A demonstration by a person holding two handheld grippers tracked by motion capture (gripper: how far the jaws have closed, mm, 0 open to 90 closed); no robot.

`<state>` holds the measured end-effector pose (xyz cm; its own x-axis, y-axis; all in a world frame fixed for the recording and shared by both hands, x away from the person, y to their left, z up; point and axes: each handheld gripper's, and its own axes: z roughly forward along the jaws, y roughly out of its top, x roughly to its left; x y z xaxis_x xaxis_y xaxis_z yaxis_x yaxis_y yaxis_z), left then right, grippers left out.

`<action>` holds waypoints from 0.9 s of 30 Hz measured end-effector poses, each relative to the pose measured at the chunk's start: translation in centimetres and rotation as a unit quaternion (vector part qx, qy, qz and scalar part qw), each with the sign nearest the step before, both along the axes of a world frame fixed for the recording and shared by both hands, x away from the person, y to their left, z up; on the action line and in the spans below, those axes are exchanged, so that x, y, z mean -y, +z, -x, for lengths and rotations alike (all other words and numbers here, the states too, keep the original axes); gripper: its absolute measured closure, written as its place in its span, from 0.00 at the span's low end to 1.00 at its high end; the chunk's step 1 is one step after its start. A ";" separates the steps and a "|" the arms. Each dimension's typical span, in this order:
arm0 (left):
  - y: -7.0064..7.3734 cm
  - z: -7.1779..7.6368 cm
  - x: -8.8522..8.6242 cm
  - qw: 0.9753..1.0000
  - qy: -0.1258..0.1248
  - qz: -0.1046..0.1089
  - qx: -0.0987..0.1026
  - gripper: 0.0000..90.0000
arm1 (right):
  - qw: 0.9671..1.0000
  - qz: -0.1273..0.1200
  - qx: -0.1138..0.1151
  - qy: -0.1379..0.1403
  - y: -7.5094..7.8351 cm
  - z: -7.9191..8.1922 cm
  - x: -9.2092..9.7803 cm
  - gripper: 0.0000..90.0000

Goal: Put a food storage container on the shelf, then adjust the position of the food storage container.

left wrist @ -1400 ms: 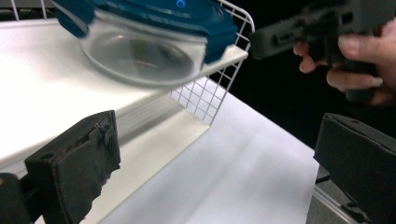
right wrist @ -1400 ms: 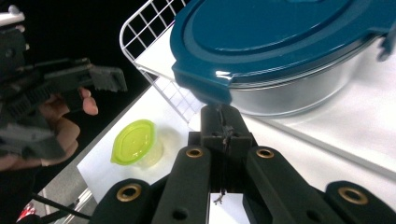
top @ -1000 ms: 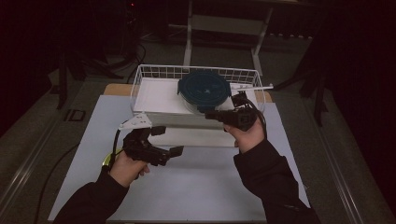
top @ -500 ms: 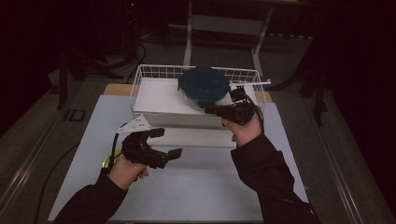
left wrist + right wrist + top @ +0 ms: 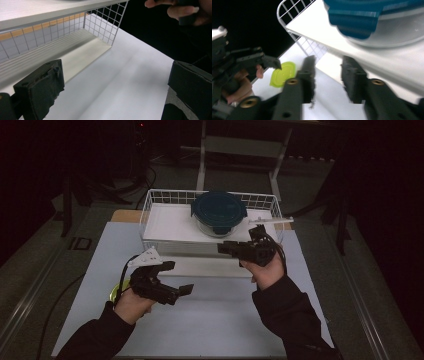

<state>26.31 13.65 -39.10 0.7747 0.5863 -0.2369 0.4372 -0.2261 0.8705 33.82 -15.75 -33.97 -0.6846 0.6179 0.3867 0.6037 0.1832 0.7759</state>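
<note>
1. Here we hold the left gripper (image 5: 181,292) low over the white table (image 5: 210,320), its jaws wide apart with nothing between them.
2. Ahead of those jaws, in the left gripper view, we see the wire basket (image 5: 105,22) and the white board (image 5: 50,12) inside it, well apart from the pads.
3. Our right gripper (image 5: 225,248) hangs just in front of the basket (image 5: 150,205), pointing toward our left side; its jaws stand partly open and grip nothing.
4. Beyond the right jaws and above them, in the right gripper view, sits the bowl (image 5: 392,32) with its blue lid (image 5: 362,15), resting on the board (image 5: 312,22) in the basket (image 5: 287,10).
5. From the high view, the bowl (image 5: 218,226) with its lid (image 5: 218,210) stands just past the right gripper, not touching it.
6. To the side of the right jaws we see a yellow-green lid (image 5: 283,73) on the table, close to our left hand (image 5: 239,85).
7. In the high view that yellow-green lid (image 5: 116,292) peeks out beside the left hand (image 5: 131,304).
</note>
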 end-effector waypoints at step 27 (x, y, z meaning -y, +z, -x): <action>-1.4 1.7 -4.0 1.000 -0.015 -0.010 0.002 0.16 | 0.996 -0.050 0.072 0.019 -4.7 7.5 5.3 0.21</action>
